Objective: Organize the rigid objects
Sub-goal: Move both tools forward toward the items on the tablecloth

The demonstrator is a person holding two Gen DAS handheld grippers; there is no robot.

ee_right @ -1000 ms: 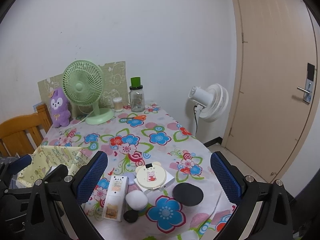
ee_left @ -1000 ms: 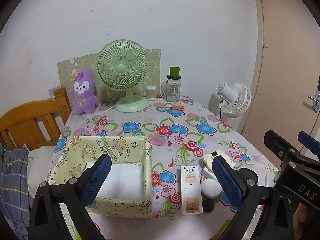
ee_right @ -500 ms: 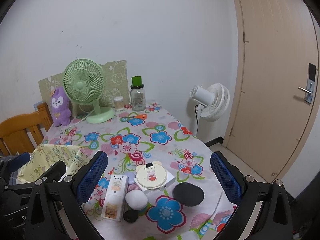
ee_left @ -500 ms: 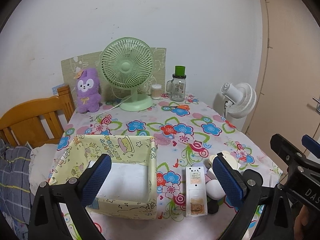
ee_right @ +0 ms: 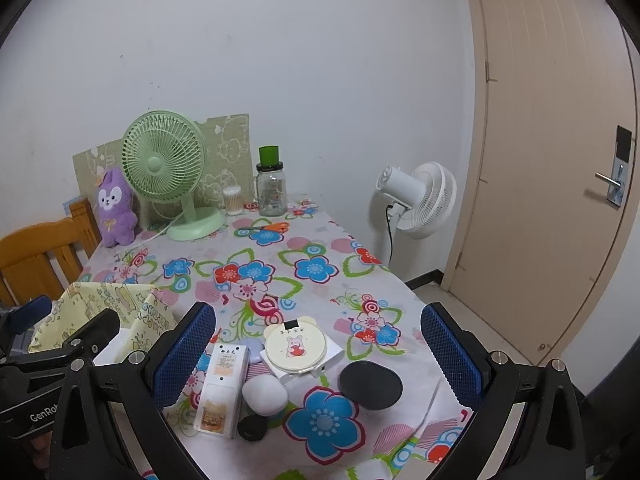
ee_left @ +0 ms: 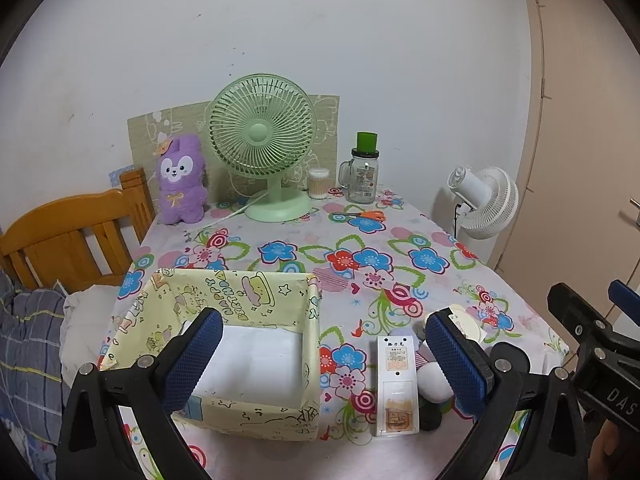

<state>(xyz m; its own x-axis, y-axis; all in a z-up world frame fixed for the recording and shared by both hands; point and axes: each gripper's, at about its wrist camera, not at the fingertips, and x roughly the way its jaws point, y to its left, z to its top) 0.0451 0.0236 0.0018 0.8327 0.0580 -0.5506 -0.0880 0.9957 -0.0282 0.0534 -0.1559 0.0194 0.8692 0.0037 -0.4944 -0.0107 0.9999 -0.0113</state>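
Blue-padded and spread wide apart, both hand-held grippers held nothing: the left hand-held gripper [ee_left: 324, 356] hung over the near edge of the counter [ee_left: 400, 240] between the yellow box [ee_left: 248, 292] and the loose items, and the right hand-held gripper [ee_right: 316, 348] hovered above that cluster. Judging by the box, whose white floor showed bare, the sorting had hardly begun. All 6 visible pieces remained outside it, just to its right: the white remote [ee_right: 222, 388], a white egg-shaped object [ee_right: 264, 394], a small black cap [ee_right: 252, 426], the round cream mirror [ee_right: 295, 347] on a white slab [ee_right: 328, 360], and a dark oval disc [ee_right: 370, 384]. Farther back the flowered cloth lay open, with orange scissors [ee_right: 272, 227], a glass jar [ee_right: 272, 192], a green fan [ee_right: 168, 168] and a purple plush [ee_right: 114, 208] against the white wall; a white floor fan [ee_right: 420, 196] and beige door [ee_right: 552, 160] stood beyond.
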